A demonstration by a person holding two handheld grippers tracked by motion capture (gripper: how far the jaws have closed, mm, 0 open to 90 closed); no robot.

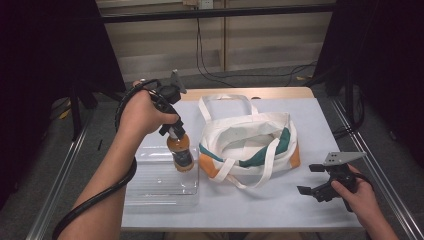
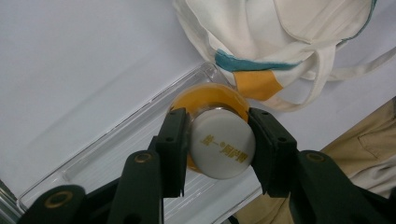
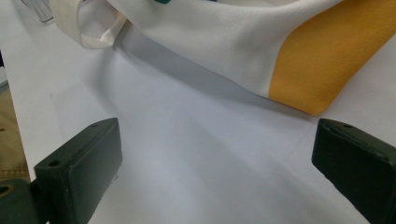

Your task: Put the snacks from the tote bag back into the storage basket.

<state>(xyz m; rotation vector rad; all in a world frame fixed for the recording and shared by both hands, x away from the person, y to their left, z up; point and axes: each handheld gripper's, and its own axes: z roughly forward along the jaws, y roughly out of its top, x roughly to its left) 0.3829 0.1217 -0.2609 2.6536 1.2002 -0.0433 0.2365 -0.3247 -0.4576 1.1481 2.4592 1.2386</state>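
Observation:
My left gripper (image 1: 175,134) is shut on the white cap of an orange drink bottle (image 1: 180,152), which hangs upright over the clear plastic tray (image 1: 150,192). In the left gripper view both black pads (image 2: 175,144) press on the cap of the bottle (image 2: 222,147), with the tray (image 2: 116,154) below. A white tote bag (image 1: 250,142) with teal and orange patches lies open in the middle of the table, just right of the bottle. My right gripper (image 1: 310,180) stands open near the table's front right, low over the white surface, with its jaws facing the bag's orange corner (image 3: 327,60).
The white tabletop (image 1: 280,205) ends at a wooden strip at the far edge. Metal rails run along both sides of the table. The bag's long handles (image 1: 220,102) trail toward the far edge. Cables hang at the back wall.

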